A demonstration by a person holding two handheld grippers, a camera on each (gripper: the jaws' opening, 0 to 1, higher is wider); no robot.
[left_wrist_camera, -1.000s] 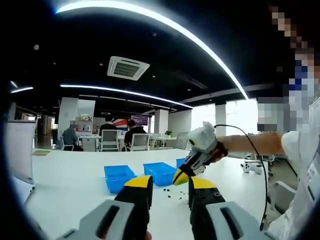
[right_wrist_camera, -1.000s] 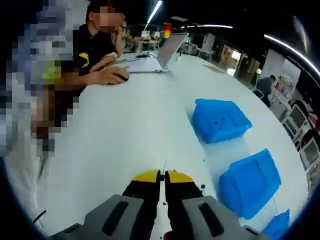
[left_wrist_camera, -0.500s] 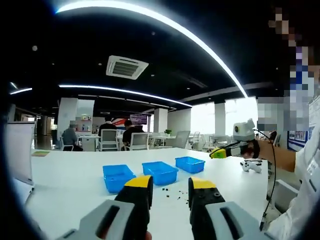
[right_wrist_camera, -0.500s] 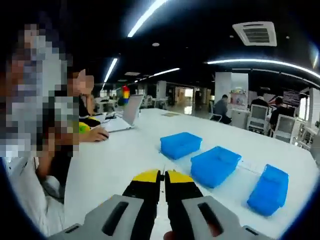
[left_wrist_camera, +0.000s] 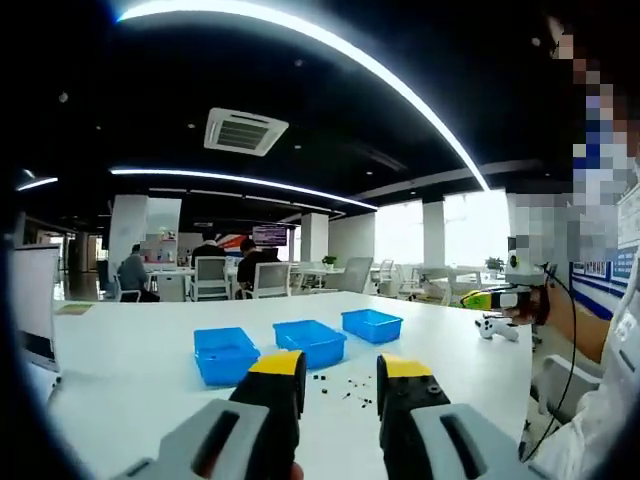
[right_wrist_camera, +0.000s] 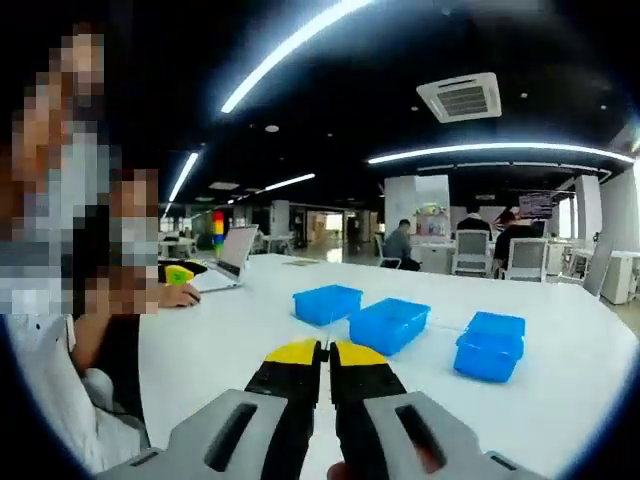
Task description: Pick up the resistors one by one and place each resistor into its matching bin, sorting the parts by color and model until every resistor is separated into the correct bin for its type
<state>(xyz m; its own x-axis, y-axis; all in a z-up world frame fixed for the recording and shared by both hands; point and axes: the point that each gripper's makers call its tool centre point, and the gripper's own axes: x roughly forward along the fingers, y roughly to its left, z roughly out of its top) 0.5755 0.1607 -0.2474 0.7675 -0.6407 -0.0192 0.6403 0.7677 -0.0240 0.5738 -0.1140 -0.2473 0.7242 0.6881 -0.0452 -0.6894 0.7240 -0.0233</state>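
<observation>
A big white desk [left_wrist_camera: 130, 370] holds 3 blue bins [left_wrist_camera: 310, 340] in a row near its middle. Tiny dark resistors [left_wrist_camera: 345, 385] lie loose on the desk just beside the bins, so the sorting looks far from done. The left gripper [left_wrist_camera: 338, 365] is spread wide and holds nothing. The right gripper [right_wrist_camera: 326, 350] is pinched closed; whether it holds a resistor, I cannot tell.
</observation>
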